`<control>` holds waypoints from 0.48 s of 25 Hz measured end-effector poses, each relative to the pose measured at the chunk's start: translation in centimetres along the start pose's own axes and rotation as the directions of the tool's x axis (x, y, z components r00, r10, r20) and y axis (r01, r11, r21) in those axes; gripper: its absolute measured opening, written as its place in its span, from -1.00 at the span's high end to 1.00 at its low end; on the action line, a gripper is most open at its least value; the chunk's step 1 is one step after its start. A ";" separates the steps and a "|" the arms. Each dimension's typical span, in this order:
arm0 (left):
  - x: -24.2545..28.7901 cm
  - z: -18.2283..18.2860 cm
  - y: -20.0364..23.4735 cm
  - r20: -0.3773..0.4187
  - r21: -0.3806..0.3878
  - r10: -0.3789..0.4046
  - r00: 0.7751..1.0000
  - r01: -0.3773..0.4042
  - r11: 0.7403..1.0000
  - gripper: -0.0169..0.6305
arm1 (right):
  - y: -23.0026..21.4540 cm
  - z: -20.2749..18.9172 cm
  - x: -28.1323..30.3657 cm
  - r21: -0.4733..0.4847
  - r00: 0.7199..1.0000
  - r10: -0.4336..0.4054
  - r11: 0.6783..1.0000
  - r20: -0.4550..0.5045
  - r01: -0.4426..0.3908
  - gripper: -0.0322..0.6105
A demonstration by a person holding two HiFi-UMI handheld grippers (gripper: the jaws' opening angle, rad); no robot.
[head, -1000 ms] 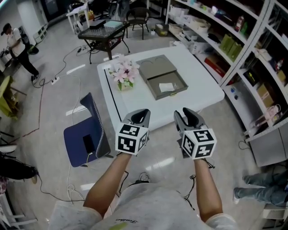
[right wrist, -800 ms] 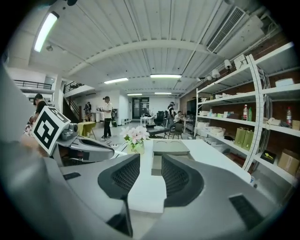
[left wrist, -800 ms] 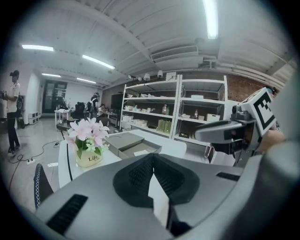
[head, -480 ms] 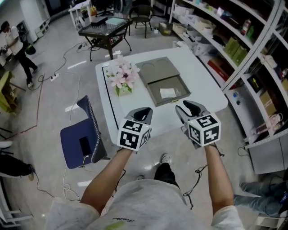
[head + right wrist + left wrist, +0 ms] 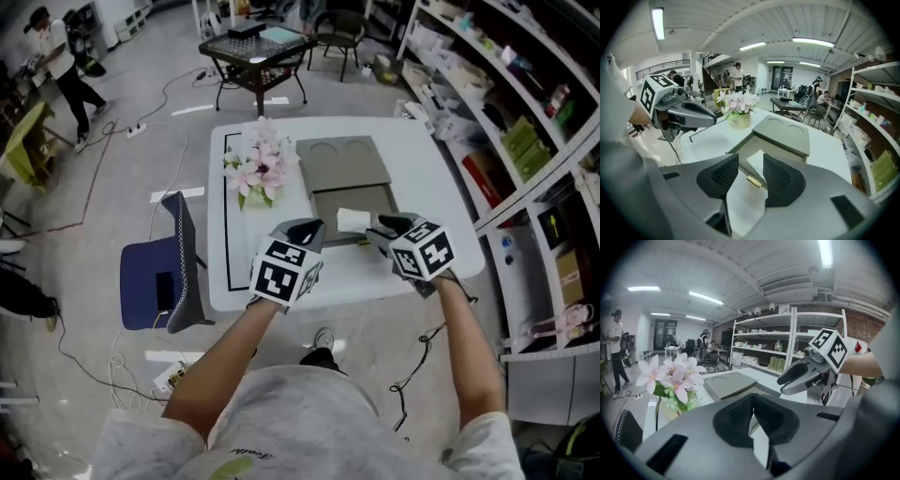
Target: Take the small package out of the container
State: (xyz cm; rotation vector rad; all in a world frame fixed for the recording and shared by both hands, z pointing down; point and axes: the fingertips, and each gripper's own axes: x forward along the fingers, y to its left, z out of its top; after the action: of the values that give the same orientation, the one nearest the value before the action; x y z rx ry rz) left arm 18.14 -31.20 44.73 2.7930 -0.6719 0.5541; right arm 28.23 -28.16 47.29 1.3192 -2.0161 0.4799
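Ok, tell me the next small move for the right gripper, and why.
Probably ease the right gripper forward and down over the small package. Its jaws are opening with nothing between them, and the package lies in the open container just ahead of it, not yet gripped.

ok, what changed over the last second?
Both grippers moved forward over the white square table. The right gripper now reaches the near edge of the open grey box, its jaws opening with nothing between them. The left gripper is alongside, jaws shut and empty. Nothing was taken hold of. The small white package stays in the box, and the pink flowers are unmoved.
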 end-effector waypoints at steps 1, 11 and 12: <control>0.6 0.2 -0.1 -0.003 -0.005 0.013 1.000 -0.013 1.000 0.93 | -0.7 -0.3 0.6 -0.023 0.999 0.030 0.999 -0.025 -0.030 0.37; 3.1 0.8 2.2 -0.026 -0.054 0.169 0.985 -0.170 0.984 0.93 | -2.7 -2.5 6.7 -0.201 0.894 0.302 0.903 -0.332 -0.379 0.36; 3.1 0.7 2.7 -0.028 -0.060 0.189 0.982 -0.190 0.980 0.93 | -2.7 -2.8 7.3 -0.211 0.875 0.323 0.886 -0.361 -0.414 0.36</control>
State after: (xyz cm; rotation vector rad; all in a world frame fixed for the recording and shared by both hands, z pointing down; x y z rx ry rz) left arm 19.68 -34.94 45.73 2.6773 -0.9404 0.5866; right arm 29.68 -32.35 54.22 0.6301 -1.9746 0.5165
